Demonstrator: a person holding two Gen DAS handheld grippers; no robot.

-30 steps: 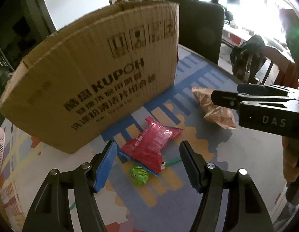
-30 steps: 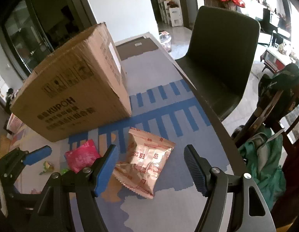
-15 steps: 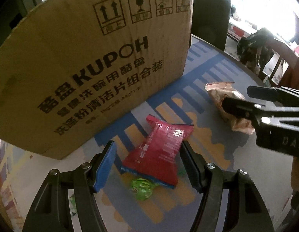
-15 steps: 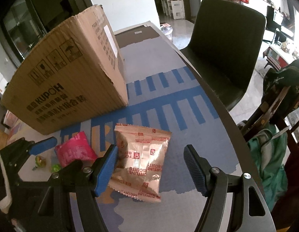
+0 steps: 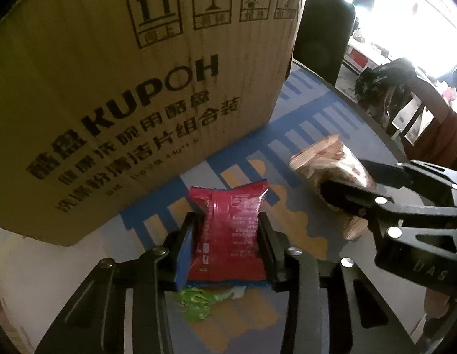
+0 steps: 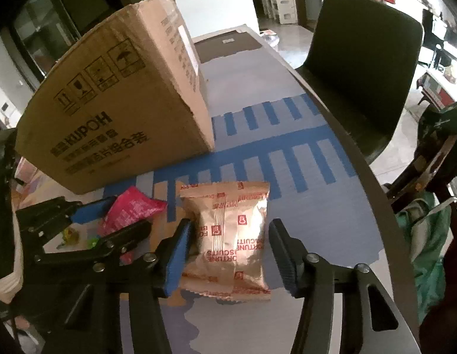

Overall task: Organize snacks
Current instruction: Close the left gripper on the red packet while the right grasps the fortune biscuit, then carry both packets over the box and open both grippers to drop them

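A red snack packet (image 5: 228, 230) lies on the table in front of the cardboard box (image 5: 134, 94). My left gripper (image 5: 227, 250) has closed on the packet, both fingers pressing its sides. It also shows in the right wrist view (image 6: 131, 209). A gold biscuit packet (image 6: 231, 236) lies flat on the table. My right gripper (image 6: 228, 253) is open, its fingers on either side of the packet with a small gap on each side. The gold packet shows in the left wrist view (image 5: 331, 162) between the right gripper's fingers.
A green candy wrapper (image 5: 198, 301) lies under the left gripper. The blue-patterned table mat (image 6: 287, 147) covers the table. A dark chair (image 6: 361, 73) stands at the table's right edge. A second chair with clothes (image 5: 390, 94) stands beyond.
My left gripper moved forward over the red packet and closed on it. My right gripper moved forward until the gold packet lay between its fingers, and narrowed somewhat.
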